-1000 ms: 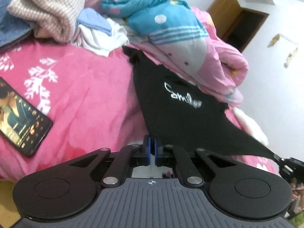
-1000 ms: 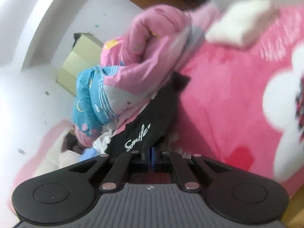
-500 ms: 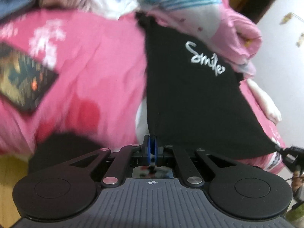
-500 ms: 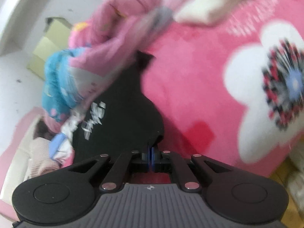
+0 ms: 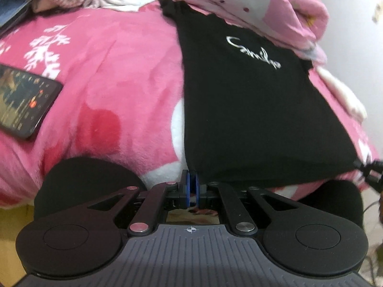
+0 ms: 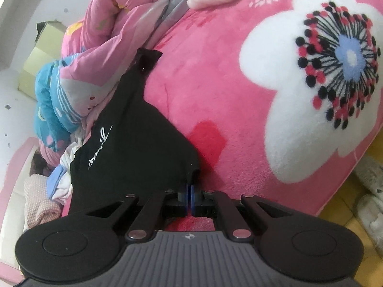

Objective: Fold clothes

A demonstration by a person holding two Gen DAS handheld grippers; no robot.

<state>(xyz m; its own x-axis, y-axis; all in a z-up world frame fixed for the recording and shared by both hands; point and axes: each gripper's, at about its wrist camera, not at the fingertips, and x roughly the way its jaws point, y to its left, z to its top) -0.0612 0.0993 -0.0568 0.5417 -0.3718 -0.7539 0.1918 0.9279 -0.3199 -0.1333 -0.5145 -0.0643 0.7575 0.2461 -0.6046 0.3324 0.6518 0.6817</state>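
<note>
Spreading black garment [image 5: 251, 110] over pink blanket [image 5: 115, 76] | left gripper [image 5: 191, 181]: clamped on garment's near left corner | right gripper [image 6: 190, 191]: clamped on its near right corner | phone [image 5: 21, 105]: on blanket, well left of garment | quilt heap [image 6: 107, 55]: touching garment's far end

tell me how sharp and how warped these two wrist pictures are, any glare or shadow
Left wrist view: fairly sharp on the black shirt and its white script, soft at the phone; the fisheye bows the pink blanket. The left gripper throws round dark shadows on the blanket. Right wrist view: crisp on the flower print, edges curved, no strong glare.
</note>
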